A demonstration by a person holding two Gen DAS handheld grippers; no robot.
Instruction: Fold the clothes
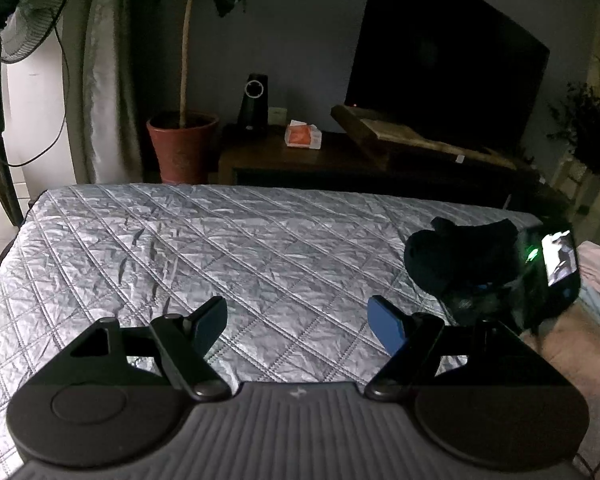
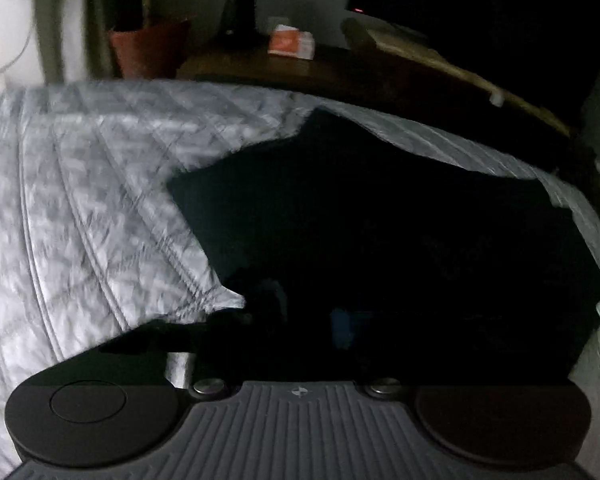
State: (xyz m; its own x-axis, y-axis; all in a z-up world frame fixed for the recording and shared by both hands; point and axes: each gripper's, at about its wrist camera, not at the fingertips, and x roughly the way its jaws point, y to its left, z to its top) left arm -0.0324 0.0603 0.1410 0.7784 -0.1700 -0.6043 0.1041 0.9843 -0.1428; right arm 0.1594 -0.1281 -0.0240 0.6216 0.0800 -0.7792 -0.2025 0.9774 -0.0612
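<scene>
the left gripper (image 1: 298,322) hung above a quilted silver-grey bedspread (image 1: 180,248), its two blue-faced fingers (image 1: 386,326) spread well apart with nothing between them, only crinkled fabric stitched in a diamond grid showing in the gap. the gripper's body was matte black, with a ribbed grey front and round black discs at both corners.

the dark garment (image 2: 380,232) lay on the right part of the bed, close to its far edge. in the right wrist view it was a broad, flat, nearly black shape with angular corners, its surface too dark to show any weave or fold. it filled the space in front of the right gripper (image 2: 312,324), whose fingers were lost in that darkness, with only a faint blue trace visible; whether they pinched the cloth or stood apart could not be told. this view was blurred.

from the left wrist view, the right gripper appeared at the right edge of the bed with a small lit screen (image 1: 558,258) and a green light, and dark bunched cloth rose in a rounded lump beside it.

beyond the bed stood a terracotta pot (image 1: 182,146) holding a thin-trunked tree, a dark wooden cabinet (image 1: 300,160) bearing an orange and white pack (image 1: 302,136), a large black screen (image 1: 448,76), and a mesh-caged pedestal fan (image 1: 28,12) at left.
</scene>
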